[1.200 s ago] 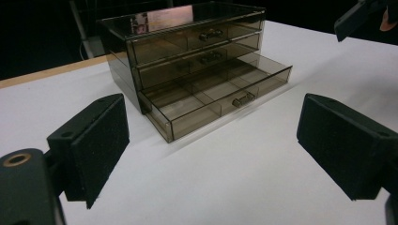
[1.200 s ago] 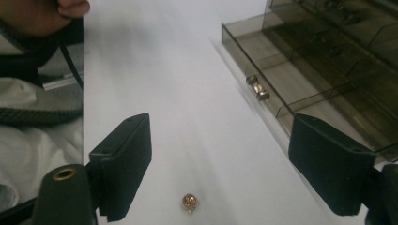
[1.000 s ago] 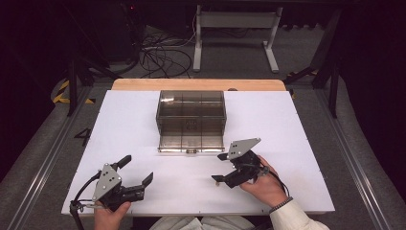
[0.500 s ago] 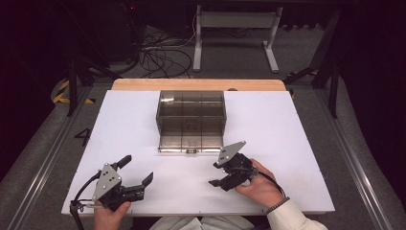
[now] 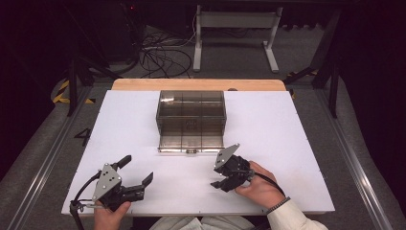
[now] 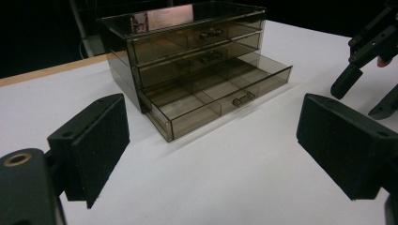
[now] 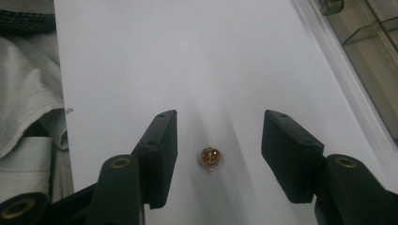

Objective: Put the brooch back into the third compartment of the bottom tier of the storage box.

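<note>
Closing, right tool (image 7: 213,154) straddles round bead (image 7: 210,158).

Black hand-held gripper (image 5: 218,176) (grey three-cornered plate), white sleeve (image 5: 292,219), wristband (image 5: 276,207).

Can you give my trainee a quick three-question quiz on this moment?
1. True or false: the right gripper already pinches the small amber bead.
2. Which drawer of the smoky drawer box is pulled out: A top, B middle, C bottom?
3. What does the left gripper hold?

Key:
1. False. Its jaws have just been closing, with the bead lying between them on the white table, apart from both pads.
2. C.
3. Nothing; its jaws stand wide open over the table.
</note>
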`<state>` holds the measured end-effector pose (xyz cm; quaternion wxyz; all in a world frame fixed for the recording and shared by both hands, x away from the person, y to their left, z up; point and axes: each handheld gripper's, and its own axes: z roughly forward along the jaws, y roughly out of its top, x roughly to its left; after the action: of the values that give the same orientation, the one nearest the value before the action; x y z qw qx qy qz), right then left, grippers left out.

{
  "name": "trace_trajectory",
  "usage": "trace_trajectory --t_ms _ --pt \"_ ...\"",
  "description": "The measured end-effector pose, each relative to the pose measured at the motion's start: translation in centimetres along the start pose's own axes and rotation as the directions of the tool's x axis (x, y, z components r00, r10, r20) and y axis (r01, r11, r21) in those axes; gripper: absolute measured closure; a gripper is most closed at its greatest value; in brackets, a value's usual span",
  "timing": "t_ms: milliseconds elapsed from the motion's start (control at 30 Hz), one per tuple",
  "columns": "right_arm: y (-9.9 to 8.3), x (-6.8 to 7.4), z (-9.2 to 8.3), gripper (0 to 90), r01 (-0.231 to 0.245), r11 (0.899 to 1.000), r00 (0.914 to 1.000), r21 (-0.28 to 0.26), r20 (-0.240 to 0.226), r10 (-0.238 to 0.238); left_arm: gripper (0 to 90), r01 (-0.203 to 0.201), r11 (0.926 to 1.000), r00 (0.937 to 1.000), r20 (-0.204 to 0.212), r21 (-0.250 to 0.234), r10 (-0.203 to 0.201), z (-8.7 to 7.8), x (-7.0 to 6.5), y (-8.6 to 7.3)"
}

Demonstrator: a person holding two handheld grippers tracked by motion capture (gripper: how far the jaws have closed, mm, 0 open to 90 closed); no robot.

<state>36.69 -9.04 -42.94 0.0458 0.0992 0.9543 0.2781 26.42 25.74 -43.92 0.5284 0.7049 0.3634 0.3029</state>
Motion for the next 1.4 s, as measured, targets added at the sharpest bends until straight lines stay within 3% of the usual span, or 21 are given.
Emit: trace_trajectory --t_ms 433,567,1067,1400 --pt "0.0 0.3 0.8 56.9 0.014 0.997 0.9999 0.072 -0.002 -0.014 10.7 -0.001 1.0 1.0 0.0 0.003 0.001 0.0 0.0 0.0" --pt "0.0 0.3 1.0 61.3 0.004 0.997 1.0 0.083 -0.005 -0.003 10.7 -0.003 1.0 1.0 -0.001 0.005 0.003 0.0 0.0 0.0" --pt "0.1 0.6 1.4 78.8 0.037 0.993 0.9993 0.115 0.004 -0.037 10.8 -0.004 1.0 1.0 0.001 0.005 0.004 0.0 0.0 0.0" --pt "0.1 0.8 1.4 79.0 0.037 0.992 0.9992 0.117 0.011 -0.038 10.8 -0.004 1.0 1.0 0.002 0.004 0.004 0.0 0.0 0.0"
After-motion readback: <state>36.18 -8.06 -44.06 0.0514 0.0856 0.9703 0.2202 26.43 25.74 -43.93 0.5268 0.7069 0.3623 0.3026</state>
